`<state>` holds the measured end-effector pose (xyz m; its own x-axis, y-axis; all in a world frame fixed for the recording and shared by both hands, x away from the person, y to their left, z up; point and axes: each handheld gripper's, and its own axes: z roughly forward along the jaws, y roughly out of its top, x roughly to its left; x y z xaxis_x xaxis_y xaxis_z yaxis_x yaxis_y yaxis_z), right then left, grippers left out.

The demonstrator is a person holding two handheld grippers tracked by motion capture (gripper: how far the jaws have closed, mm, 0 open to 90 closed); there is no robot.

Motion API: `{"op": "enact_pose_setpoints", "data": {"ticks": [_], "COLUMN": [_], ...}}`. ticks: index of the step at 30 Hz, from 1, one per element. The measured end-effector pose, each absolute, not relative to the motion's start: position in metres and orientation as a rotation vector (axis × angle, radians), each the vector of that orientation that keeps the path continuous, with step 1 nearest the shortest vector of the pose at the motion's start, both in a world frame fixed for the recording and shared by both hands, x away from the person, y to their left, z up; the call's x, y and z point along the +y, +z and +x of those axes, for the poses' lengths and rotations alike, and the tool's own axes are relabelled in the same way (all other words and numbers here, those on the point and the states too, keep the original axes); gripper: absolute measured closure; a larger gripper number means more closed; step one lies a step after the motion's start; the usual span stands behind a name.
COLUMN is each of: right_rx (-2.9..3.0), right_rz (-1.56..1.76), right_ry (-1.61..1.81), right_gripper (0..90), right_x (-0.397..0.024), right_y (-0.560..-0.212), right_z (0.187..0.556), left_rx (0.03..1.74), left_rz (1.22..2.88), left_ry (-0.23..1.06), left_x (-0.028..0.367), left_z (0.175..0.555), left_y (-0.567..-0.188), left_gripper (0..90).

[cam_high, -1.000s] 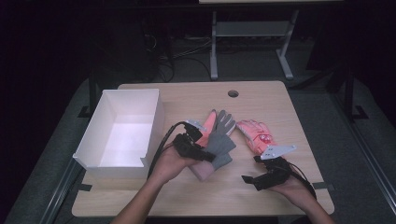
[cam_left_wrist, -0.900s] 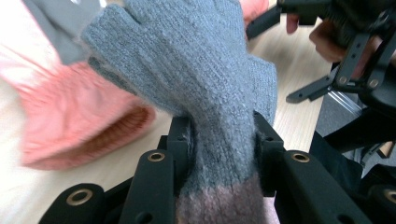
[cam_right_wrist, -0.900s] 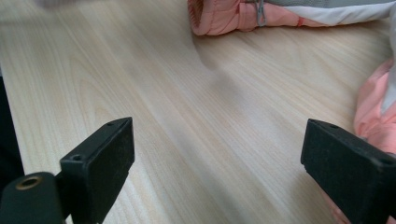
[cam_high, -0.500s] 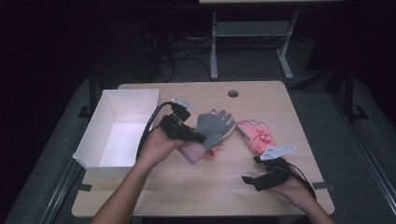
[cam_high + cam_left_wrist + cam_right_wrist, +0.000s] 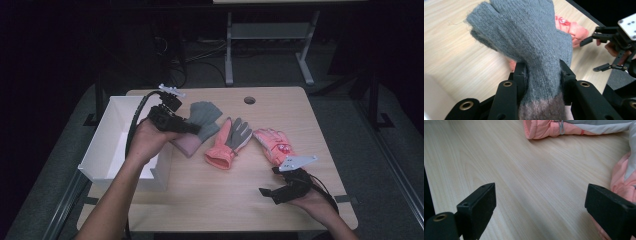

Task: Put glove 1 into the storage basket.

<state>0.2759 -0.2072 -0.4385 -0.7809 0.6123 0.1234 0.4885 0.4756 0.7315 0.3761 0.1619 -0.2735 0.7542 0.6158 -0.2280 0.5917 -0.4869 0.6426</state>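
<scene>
High view first: the left gripper (image 5: 192, 127) is up off the table (image 5: 300, 102), over the gap between the white box (image 5: 107, 145) and the loose gloves, and it's got the grey knit glove (image 5: 204, 116) clamped. The glove's grey finger end sticks out past the jaws toward the far side, and its pinkish cuff hangs out on the near side, just beside the hand. On the wood to the right lies a pink and grey glove (image 5: 227, 142), and next to that a pink ski glove (image 5: 272, 145). The right gripper (image 5: 270, 192) rests low near the front edge, close to the ski glove, not touching either one.

Left gripper view: the knit glove (image 5: 534, 47) runs straight up the middle, pinched at the wrist, right where grey meets the pinkish cuff. Both jaws press into the wool from either side, so that's a solid grip. Fingers fan out beyond the tips, table far below. The right gripper (image 5: 599, 53) shows off to the side, jaws spread.

Right gripper view: jaws wide apart with just bare wood between them. The pink and grey glove (image 5: 574, 127) lies ahead at the top, and the ski glove (image 5: 624, 177) sits just beside the right-hand jaw.
</scene>
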Motion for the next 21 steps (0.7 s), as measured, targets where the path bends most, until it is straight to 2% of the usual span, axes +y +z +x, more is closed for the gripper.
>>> {"op": "enact_pose_setpoints", "data": {"ticks": [21], "right_rx": [2.564], "right_rz": [0.963], "right_ry": [1.190], "right_gripper": [10.0], "right_x": [-0.207], "right_y": [-0.438], "right_z": [0.276], "left_rx": [1.143], "left_rz": [2.115], "left_ry": [0.166], "left_x": [0.252], "left_z": [0.393], "left_y": [-0.280], "left_gripper": [66.9]}}
